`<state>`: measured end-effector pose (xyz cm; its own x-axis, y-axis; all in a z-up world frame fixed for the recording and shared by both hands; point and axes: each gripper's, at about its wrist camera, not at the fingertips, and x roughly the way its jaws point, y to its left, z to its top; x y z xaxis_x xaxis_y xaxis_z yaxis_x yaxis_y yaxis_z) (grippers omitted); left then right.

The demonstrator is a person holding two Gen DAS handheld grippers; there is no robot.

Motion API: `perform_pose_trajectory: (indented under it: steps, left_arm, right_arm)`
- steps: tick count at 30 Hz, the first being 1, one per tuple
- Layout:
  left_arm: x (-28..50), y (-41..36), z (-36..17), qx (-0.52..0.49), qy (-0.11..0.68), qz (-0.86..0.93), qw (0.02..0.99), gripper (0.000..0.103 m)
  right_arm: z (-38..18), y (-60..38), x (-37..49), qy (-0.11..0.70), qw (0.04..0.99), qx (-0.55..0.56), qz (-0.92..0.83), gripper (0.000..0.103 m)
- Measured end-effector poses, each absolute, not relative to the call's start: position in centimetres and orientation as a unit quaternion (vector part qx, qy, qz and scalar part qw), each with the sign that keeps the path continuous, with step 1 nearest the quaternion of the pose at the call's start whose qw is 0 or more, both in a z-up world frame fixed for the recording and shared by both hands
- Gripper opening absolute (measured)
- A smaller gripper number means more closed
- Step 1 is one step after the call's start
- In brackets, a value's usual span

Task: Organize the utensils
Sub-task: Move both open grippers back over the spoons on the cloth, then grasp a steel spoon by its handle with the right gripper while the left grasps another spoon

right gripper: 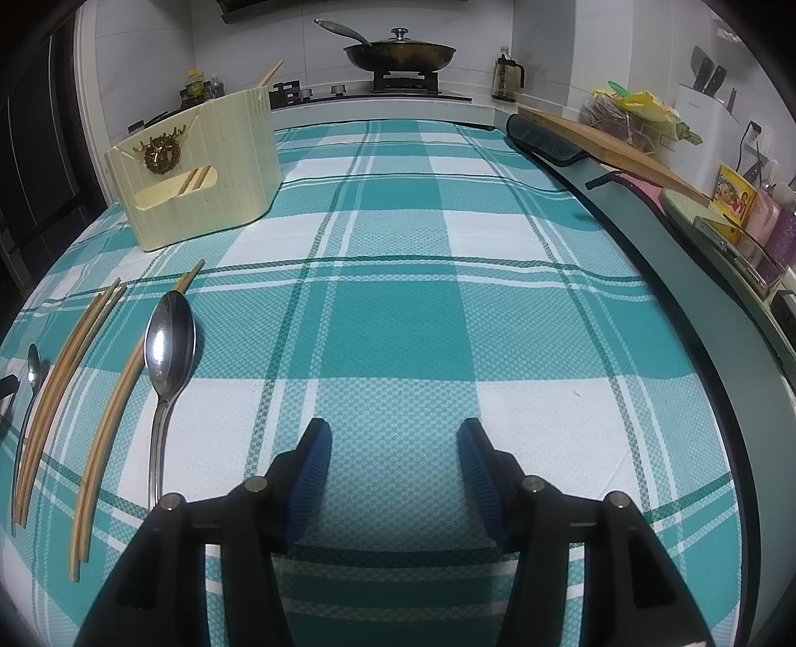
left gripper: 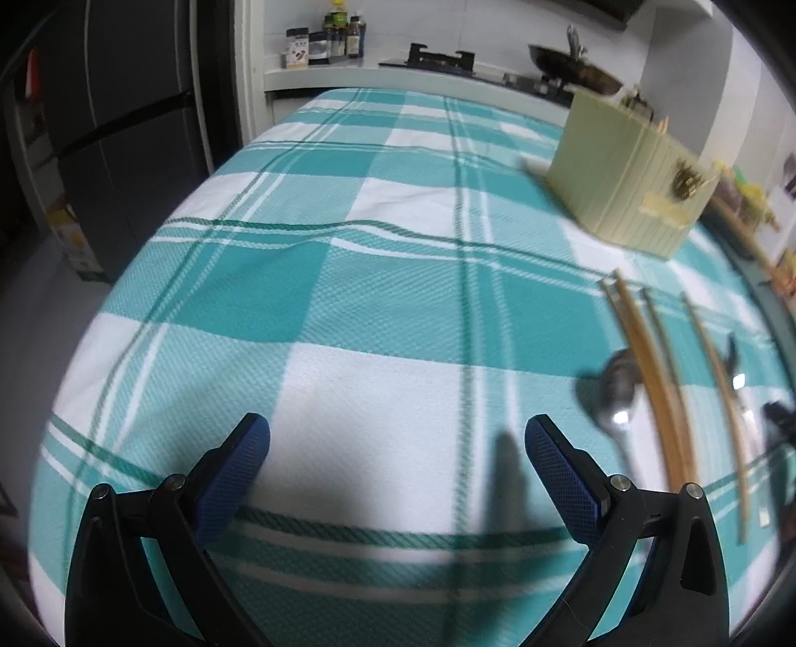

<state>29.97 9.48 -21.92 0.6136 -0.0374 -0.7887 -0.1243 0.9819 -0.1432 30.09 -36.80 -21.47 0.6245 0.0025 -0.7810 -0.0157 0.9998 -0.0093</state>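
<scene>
One lidded wok (right gripper: 400,52), right view only

No lettering, brand, number or sign can be read in either view. The bottles and jars (left gripper: 326,42) at the back of the kitchen counter carry labels, but in the left wrist view they are too small and blurred to make out. In the right wrist view the yellow packet (right gripper: 736,191) at the right edge shows a printed picture and some marks, none of them legible, and the dark bottle (right gripper: 506,74) by the stove shows no readable label. The cream utensil holder (right gripper: 199,164) bears only a metal wreath ornament, no writing.
</scene>
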Motion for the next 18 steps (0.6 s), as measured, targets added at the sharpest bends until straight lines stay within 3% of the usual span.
perform_pose_trajectory:
  steps: [3,12,18]
  left_arm:
    - [28.7,7.6,-20.8,-0.111,0.431,-0.005,0.896,0.102]
    - [27.2,0.1,-21.8,-0.032,0.453,-0.026,0.891,0.102]
    - [27.5,-0.7,-22.7,0.005,0.464,-0.007,0.886,0.102]
  right_arm:
    - [-21.5,-36.8,30.1,0.433,0.901,-0.008,0.005,0.055]
    - [-18.7,-35.0,27.8,0.415,0.907,0.04,0.063,0.055]
    - [-19.4,-28.8,27.3,0.453,0.88,-0.019,0.141,0.053]
